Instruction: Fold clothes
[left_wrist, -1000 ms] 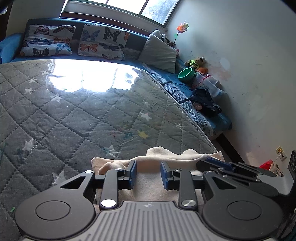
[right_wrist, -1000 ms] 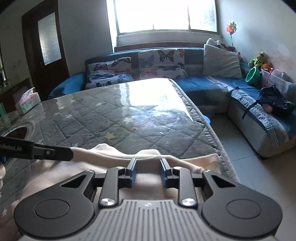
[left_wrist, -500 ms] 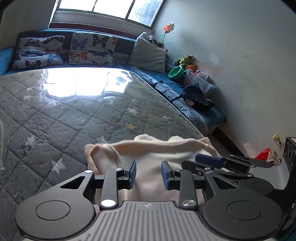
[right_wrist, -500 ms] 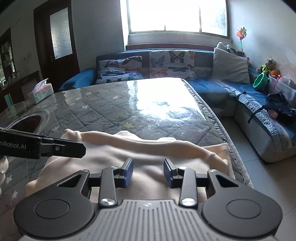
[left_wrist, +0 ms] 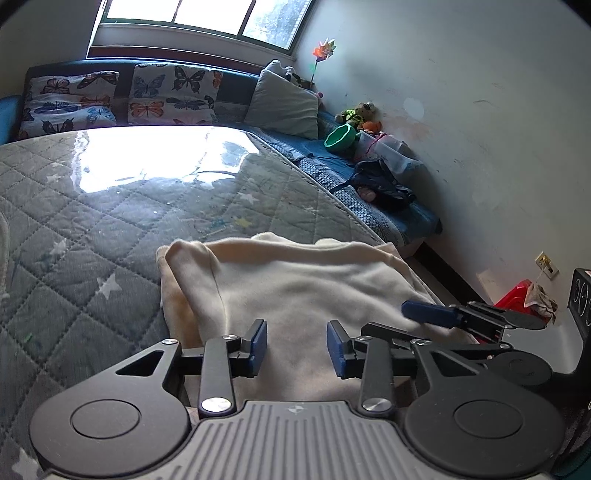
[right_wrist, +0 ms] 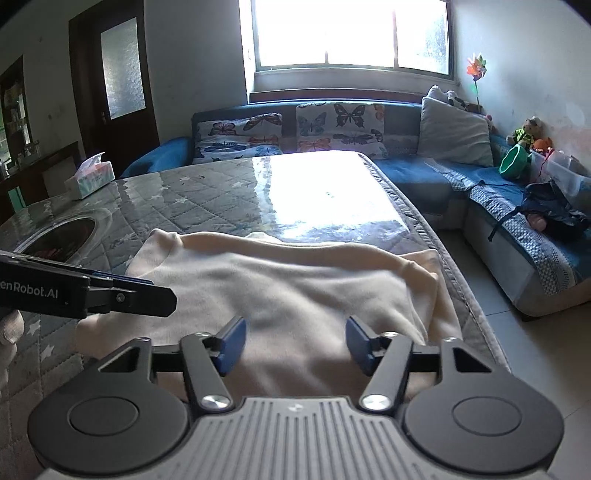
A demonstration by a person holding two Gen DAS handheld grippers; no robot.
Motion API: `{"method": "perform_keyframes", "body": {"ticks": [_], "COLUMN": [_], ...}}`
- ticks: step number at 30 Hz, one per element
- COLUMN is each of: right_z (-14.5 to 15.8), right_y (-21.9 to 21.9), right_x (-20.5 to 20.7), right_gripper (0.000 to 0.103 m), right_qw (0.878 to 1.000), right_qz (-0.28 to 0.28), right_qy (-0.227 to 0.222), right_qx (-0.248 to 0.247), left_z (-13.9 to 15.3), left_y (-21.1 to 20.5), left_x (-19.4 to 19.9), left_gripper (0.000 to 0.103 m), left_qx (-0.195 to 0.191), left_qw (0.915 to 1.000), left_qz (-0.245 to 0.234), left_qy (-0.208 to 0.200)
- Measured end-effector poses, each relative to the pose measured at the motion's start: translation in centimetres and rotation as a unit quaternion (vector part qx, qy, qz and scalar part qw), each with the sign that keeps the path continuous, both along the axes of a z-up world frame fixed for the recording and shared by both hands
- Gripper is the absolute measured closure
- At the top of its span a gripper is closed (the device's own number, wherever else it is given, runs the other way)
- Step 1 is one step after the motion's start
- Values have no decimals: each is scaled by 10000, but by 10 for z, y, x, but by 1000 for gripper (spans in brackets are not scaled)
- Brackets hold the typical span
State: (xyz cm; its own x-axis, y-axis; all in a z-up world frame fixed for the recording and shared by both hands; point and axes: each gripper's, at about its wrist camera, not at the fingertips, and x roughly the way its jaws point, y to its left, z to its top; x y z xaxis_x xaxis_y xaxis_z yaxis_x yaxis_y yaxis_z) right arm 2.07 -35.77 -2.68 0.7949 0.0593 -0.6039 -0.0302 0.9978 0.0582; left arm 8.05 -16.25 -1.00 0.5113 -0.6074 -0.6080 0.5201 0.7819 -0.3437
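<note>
- Left wrist view: left gripper (left_wrist: 296, 347) low over a cream garment (left_wrist: 295, 280), blue pads apart and opening; cloth lies under the gap, pads not pressing on it.
- Garment folded over, lying flat on the grey quilted table cover (left_wrist: 92, 229) with white stars, at the near right part of the table, close to its right edge.
- Folded edge of garment runs across the far side; a second layer sticks out at the left side below it.
- Right gripper (left_wrist: 436, 314) comes in from the right, blue fingertip over the garment's right part, just beside the left gripper's right finger.
- Behind: blue sofa (left_wrist: 369, 173) along the wall, butterfly cushions (left_wrist: 122, 96), grey cushion (left_wrist: 284, 107), green bowl (left_wrist: 340, 137), dark clothing pile (left_wrist: 384, 184), pinwheel (left_wrist: 324, 50), window glare on the table.
- Right wrist view: right gripper (right_wrist: 295, 345) over the same garment (right_wrist: 280, 288), jaws wide apart and opening; cloth beneath, nothing clamped.
- Garment here spans most of the near table, right side bunched in a rolled fold near the table's right edge.
- Left gripper (right_wrist: 147, 295) enters from the left, black finger over the garment's left part; side-on, its gap cannot be told from this view.
- Part of a hand (right_wrist: 9, 332) at the left border under that gripper.
- Also: tissue box (right_wrist: 89, 179) on far left of table, round dark dish (right_wrist: 59, 240) on left of table, dark door (right_wrist: 118, 81), bright window (right_wrist: 351, 33).
</note>
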Motion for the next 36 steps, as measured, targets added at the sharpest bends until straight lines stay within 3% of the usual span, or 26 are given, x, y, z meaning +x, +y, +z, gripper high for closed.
{"method": "perform_keyframes", "body": {"ticks": [4,6,14,22,32,36], "right_z": [2,2,0,2,4,3], "right_y": [1,3,0,-6,-9,-11], "right_x": [-9,-13,-28,-39,-51,-55], "right_gripper": [31,24,17,1,0,0], "right_qw": [10000,9999,9997,9987,9974,9971], "right_qz": [10,2,-160,-443,-665,-691], "right_qy": [-74,-102,-154,-248,-288,-287], "right_qx": [-28,-71,-91,-94,-48,129], "left_z": [-3,-4,-5,-5,-3,-2], "left_y": [1,2,4,8,15,19], "left_x": [-10,-14,-26,-34,-45,-49], "left_gripper": [61,61,57,52,44,36], "left_qx": [46,49,46,24,32,35], "left_qw": [10000,10000,10000,10000,9998,9996], "left_qz": [-31,-37,-52,-39,-39,4], "left_qy": [-19,-18,-20,-49,-205,-267]}}
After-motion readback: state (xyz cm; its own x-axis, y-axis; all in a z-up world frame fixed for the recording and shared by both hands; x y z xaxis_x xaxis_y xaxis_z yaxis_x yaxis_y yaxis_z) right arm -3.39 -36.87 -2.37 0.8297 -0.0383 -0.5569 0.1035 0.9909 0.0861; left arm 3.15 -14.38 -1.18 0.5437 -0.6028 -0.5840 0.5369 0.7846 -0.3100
